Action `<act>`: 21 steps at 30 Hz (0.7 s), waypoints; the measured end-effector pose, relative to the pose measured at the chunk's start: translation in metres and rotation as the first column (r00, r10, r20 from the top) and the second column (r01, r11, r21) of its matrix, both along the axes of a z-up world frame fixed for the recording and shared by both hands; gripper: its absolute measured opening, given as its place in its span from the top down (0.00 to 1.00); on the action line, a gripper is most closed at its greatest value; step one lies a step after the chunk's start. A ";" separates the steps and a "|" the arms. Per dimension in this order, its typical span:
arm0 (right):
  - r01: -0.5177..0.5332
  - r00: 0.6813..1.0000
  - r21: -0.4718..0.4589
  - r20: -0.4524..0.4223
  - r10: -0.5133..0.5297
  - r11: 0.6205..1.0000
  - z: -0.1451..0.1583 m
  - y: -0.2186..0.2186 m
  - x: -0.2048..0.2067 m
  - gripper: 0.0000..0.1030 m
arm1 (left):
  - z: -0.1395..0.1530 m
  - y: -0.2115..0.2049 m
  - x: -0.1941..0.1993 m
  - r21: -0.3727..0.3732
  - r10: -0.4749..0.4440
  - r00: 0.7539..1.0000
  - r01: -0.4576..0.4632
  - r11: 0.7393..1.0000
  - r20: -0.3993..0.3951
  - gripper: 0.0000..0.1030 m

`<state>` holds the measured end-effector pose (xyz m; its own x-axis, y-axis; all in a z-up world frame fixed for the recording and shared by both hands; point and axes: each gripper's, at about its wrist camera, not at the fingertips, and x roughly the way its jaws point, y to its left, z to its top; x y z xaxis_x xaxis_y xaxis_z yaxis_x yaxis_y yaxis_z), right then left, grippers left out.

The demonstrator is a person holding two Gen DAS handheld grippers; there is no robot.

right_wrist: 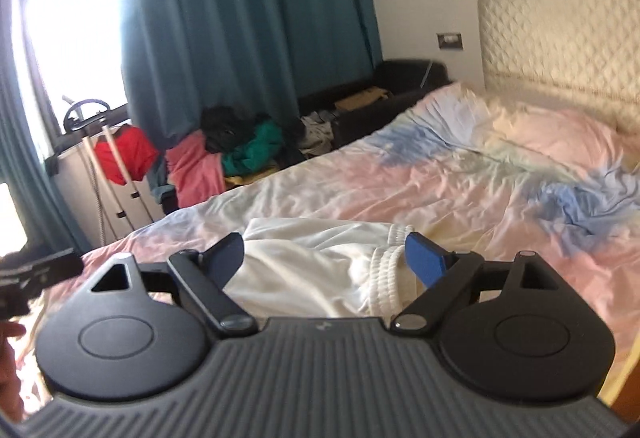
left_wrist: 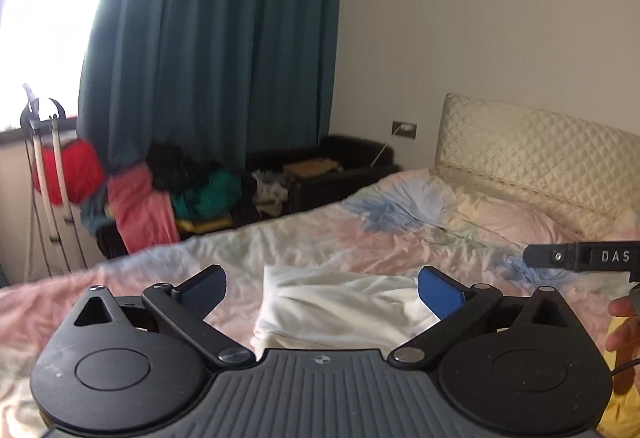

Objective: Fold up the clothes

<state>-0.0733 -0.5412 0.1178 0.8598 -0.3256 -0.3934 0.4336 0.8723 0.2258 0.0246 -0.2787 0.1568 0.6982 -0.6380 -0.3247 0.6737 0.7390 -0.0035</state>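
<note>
A white garment (left_wrist: pixel 340 302) lies folded on the pastel bedspread (left_wrist: pixel 360 238), just ahead of my left gripper (left_wrist: pixel 322 290). The left gripper is open, its blue pads wide apart and above the cloth. In the right wrist view the same white garment (right_wrist: pixel 320 266) shows its ribbed elastic waistband (right_wrist: pixel 390 270) toward the right. My right gripper (right_wrist: pixel 324 258) is open and hovers over the garment, holding nothing. Part of the right gripper (left_wrist: pixel 580 258) shows at the right edge of the left wrist view.
A pile of clothes (right_wrist: pixel 240 150) in red, pink, green and black lies beyond the bed's far edge by the teal curtain (right_wrist: pixel 240 18). A quilted headboard (right_wrist: pixel 560 38) and pink pillow (right_wrist: pixel 560 138) are at right. A yellow cloth (left_wrist: pixel 620 398) sits at the near right.
</note>
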 end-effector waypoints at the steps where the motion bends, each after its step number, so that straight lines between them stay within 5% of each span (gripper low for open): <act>1: -0.008 1.000 -0.011 0.008 0.008 1.000 0.002 0.008 -0.007 0.13 | 0.002 0.003 -0.009 0.005 0.013 1.000 -0.013 1.000 0.005 0.00; 9: -0.047 0.998 -0.043 0.033 0.049 0.998 -0.022 0.059 -0.036 0.13 | -0.006 0.048 -0.056 -0.041 0.099 0.994 -0.101 0.994 -0.044 0.00; 21: -0.041 0.999 -0.101 0.026 0.044 0.994 -0.061 0.113 -0.040 0.13 | -0.045 0.086 -0.073 -0.035 0.152 0.987 -0.154 0.987 -0.048 0.00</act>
<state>-0.1135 -0.4279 0.0570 0.8840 -0.3251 -0.3358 0.3903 0.9088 0.1475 -0.0486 -0.1932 0.1122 0.7740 -0.5372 -0.3351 0.5510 0.8322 -0.0615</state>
